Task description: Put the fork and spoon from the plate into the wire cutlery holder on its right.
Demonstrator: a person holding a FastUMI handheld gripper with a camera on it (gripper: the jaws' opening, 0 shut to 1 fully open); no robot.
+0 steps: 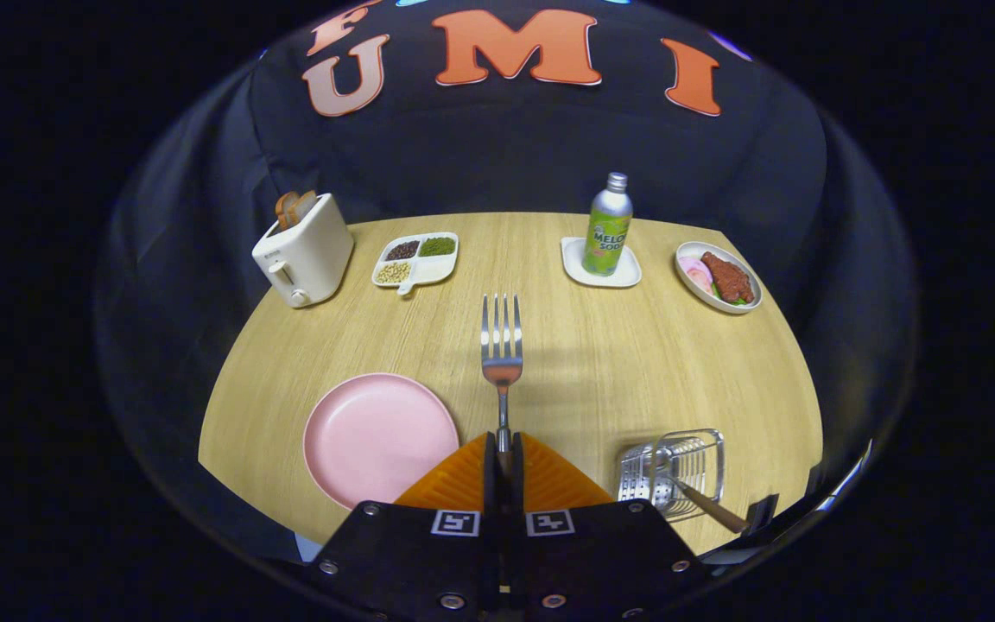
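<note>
Where gripper [503, 451] clamps, fork [502, 345] juts ahead

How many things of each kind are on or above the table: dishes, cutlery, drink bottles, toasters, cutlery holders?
Dishes: 4 (round pink plate, white divided dish, white square coaster dish, oval food dish)
Cutlery: 2 (steel fork in hand-held gripper, wooden-handled utensil)
Bottles: 1
Toasters: 1
Holders: 1
Total: 9

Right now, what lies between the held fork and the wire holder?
Only bare table, in the gripper view. The gripper is shut on the fork; the holder, already holding a wooden-handled utensil, sits to its right.
</note>
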